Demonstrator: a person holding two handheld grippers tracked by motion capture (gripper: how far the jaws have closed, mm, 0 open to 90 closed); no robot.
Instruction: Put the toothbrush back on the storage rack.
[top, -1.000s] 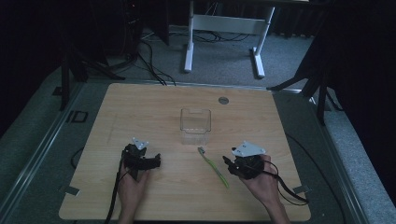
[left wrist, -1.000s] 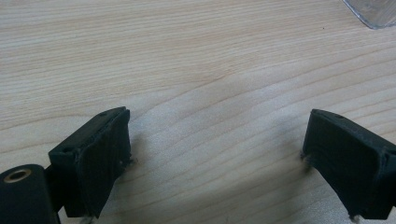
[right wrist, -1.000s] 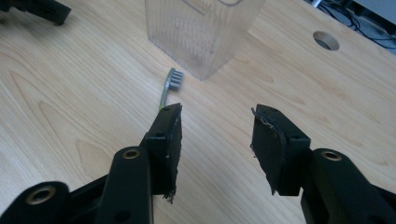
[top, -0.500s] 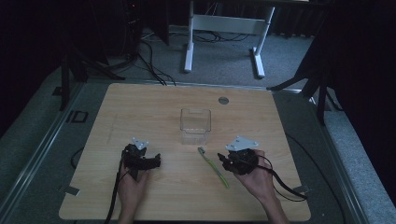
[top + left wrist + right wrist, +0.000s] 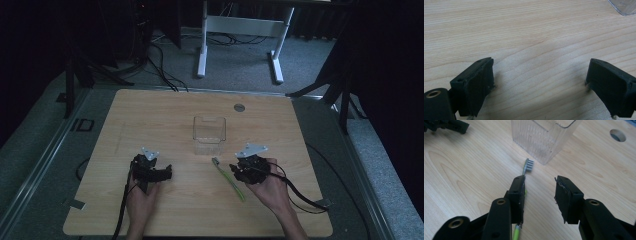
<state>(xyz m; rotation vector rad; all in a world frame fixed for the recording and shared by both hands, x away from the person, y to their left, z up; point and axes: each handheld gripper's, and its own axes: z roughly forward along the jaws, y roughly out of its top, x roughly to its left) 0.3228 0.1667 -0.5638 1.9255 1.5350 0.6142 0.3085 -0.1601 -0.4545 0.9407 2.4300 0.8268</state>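
A green toothbrush lies on the wooden table, its grey bristle head pointing at a clear ribbed container just beyond it. My right gripper hovers low over the brush, open. Its jaws have just been closing, and bare wood shows between them. The green handle runs under the left jaw rather than through the gap. In the high view my right gripper sits right beside the brush. My left gripper rests wide open on the wood, nothing in it, left of the container.
A round cable hole sits in the table behind the container. Cables trail from both grippers off the front edge. A white desk frame and floor cables lie beyond the table's far edge. The left gripper shows far off.
My right gripper has moved left, up to the toothbrush, and its jaws have narrowed. The left gripper, toothbrush and container have stayed put.
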